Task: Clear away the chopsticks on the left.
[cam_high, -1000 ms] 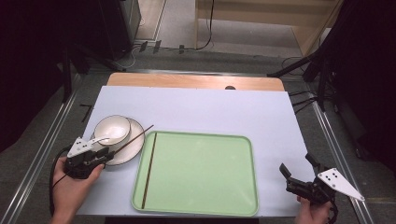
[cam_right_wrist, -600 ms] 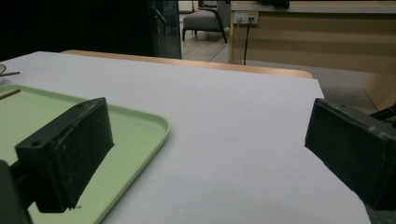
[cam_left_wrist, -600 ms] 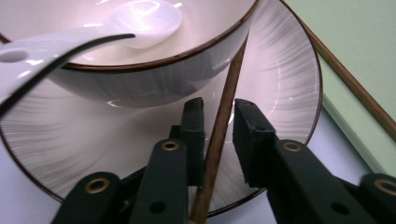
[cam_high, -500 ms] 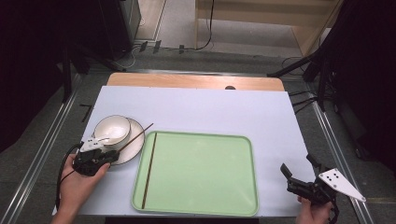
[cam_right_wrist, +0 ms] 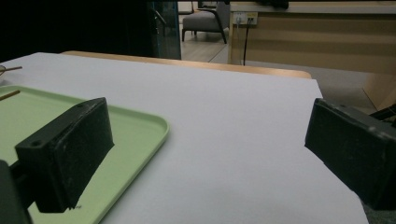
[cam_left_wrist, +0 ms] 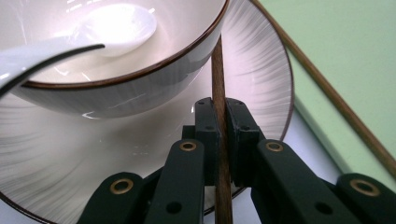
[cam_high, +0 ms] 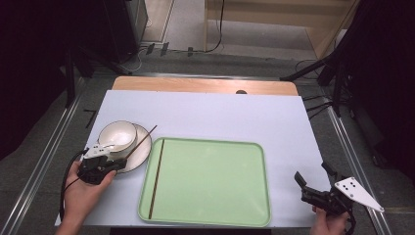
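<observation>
**Left tool clamped on a chopstick lying across the plate**

The left tool (cam_left_wrist: 219,123) gripped a chopstick (cam_left_wrist: 218,79), whose long axis ran straight ahead under the bowl (cam_left_wrist: 121,70) rim, over the plate (cam_left_wrist: 261,74). Its twin (cam_high: 156,178) lay on the green tray (cam_high: 210,181), just right of that tool. The right tool (cam_high: 313,188) hung released, well apart over the desk (cam_high: 220,115). The gripped stick's far end was hidden.

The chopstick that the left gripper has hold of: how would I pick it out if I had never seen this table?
Find the green tray, then look just left of it to the white plate carrying a bowl. The chopstick lies slanted across that plate beside the bowl, pinched between the left gripper's jaws. Its twin lies straight along the tray's left side, with nothing holding it.
</observation>
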{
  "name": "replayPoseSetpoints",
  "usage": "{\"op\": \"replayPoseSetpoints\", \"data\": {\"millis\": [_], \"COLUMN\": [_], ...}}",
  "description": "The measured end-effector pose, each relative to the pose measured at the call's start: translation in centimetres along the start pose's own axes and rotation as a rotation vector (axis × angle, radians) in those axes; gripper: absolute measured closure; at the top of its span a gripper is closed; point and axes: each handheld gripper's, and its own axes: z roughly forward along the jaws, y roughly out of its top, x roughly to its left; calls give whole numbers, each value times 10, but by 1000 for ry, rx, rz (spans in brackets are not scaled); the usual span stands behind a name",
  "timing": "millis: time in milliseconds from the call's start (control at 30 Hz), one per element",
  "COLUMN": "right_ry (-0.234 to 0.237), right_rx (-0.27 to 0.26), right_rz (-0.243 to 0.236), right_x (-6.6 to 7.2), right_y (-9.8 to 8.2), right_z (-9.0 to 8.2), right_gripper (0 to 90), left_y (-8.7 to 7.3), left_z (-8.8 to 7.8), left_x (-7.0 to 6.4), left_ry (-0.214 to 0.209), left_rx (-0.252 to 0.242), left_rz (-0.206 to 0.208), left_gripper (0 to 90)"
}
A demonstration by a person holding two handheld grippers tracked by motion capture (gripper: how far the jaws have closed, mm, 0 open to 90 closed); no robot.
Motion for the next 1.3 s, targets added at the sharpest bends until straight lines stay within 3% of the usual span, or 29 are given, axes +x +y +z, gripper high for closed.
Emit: {"op": "replayPoseSetpoints", "data": {"millis": [133, 333, 567, 767, 833, 1300], "right_ry": [0, 2, 6, 8, 8, 12], "right_rx": [0, 1, -1, -3, -3, 0], "right_rz": [0, 0, 0, -5, -6, -5], "right_x": [0, 0, 1, 1, 1, 1], "right_y": [0, 0, 1, 1, 1, 1], "right_z": [0, 0, 1, 1, 1, 2], "right_gripper": [13, 13, 13, 13, 13, 13], "left_y": [4, 7, 8, 5, 2, -4], "left_z": [-7, -16, -14, -3, 1, 34], "left_x": [-7, -17, -50, -80, -89, -142], "left_ry": [5, -17, -42, -91, -116, -206], "left_rx": [-25, -54, -57, -60, -64, -29], "left_rz": [1, -36, -13, -18, -38, -64], "left_gripper": [848, 848, 848, 848, 848, 847]}}
